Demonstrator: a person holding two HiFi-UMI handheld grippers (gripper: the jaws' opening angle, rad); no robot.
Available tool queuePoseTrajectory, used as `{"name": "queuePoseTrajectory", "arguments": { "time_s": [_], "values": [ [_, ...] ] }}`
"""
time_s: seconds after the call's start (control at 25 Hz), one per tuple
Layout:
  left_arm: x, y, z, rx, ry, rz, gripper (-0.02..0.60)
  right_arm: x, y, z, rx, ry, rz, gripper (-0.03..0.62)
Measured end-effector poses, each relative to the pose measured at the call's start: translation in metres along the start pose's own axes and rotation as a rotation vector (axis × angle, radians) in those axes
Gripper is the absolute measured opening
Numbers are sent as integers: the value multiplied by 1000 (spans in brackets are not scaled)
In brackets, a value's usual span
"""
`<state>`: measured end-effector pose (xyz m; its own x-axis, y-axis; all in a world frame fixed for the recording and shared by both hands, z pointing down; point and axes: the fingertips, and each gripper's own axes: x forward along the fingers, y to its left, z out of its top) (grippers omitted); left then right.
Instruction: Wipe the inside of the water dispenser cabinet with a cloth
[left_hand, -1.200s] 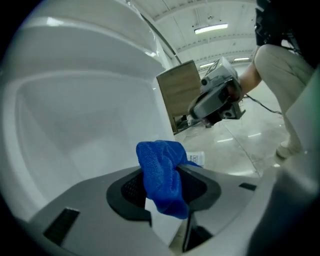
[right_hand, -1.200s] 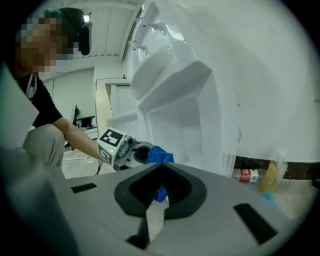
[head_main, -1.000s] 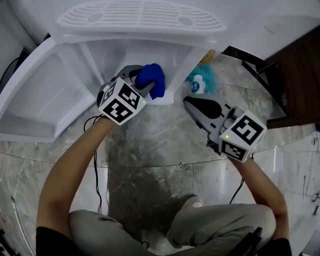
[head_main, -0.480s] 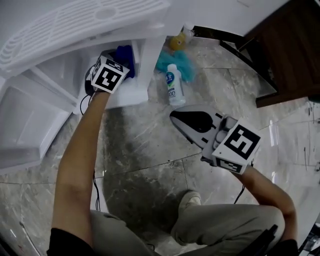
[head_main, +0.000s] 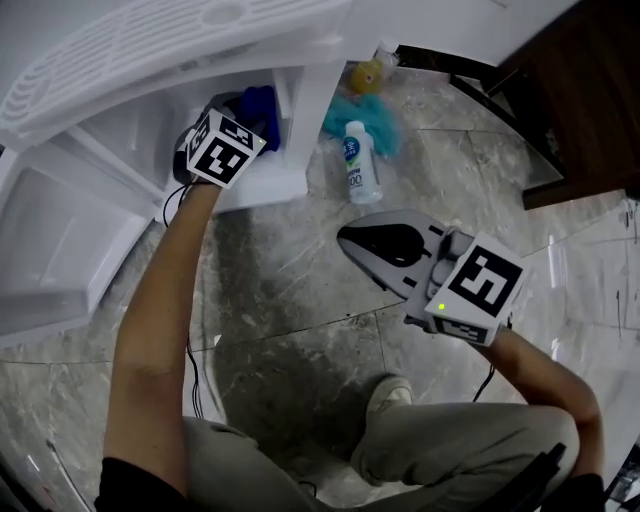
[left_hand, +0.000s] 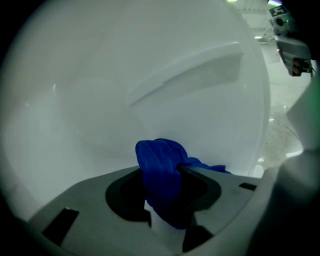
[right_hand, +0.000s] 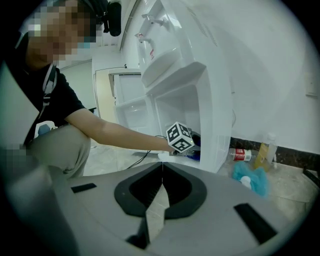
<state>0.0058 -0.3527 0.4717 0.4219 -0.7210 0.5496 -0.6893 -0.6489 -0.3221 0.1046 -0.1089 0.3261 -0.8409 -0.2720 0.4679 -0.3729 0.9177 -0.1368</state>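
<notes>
**Desk:** What fills the shot?

**Photographer:** A grey marble floor and a white water dispenser. Its cabinet stands open, and a person crouches in front of it.

**Desk:** And the 2 grippers?

**Photographer:** The left gripper reaches into the cabinet, its fingers clamped on a bunched blue cloth. The cloth sits inside, close to the white inner wall. The right gripper hangs over the floor outside, apart from the dispenser. Its fingers are pressed together with nothing between them.

**Desk:** Anything smaller?

**Photographer:** 3 items on the floor just beside the dispenser's outer wall: a fluffy teal rag, a white bottle lying on its side, and a yellow bottle behind them.
</notes>
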Motion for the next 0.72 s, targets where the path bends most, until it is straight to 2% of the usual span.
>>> {"name": "queuePoseTrajectory", "arguments": {
  "time_s": [0.2,0.36,0.48,0.72],
  "values": [
    [14,18,0,1,56,74,164,-6,4,-14,25,22,-2,-2],
    [6,15,4,69,54,136,164,-5,-1,-15,64,23,-15,-2],
    [0,5,5,114,34,127,164,3,8,-11,47,29,21,-2],
    [8,10,3,114,60,142,164,5,19,-25,25,66,54,-2]
  ]
}}
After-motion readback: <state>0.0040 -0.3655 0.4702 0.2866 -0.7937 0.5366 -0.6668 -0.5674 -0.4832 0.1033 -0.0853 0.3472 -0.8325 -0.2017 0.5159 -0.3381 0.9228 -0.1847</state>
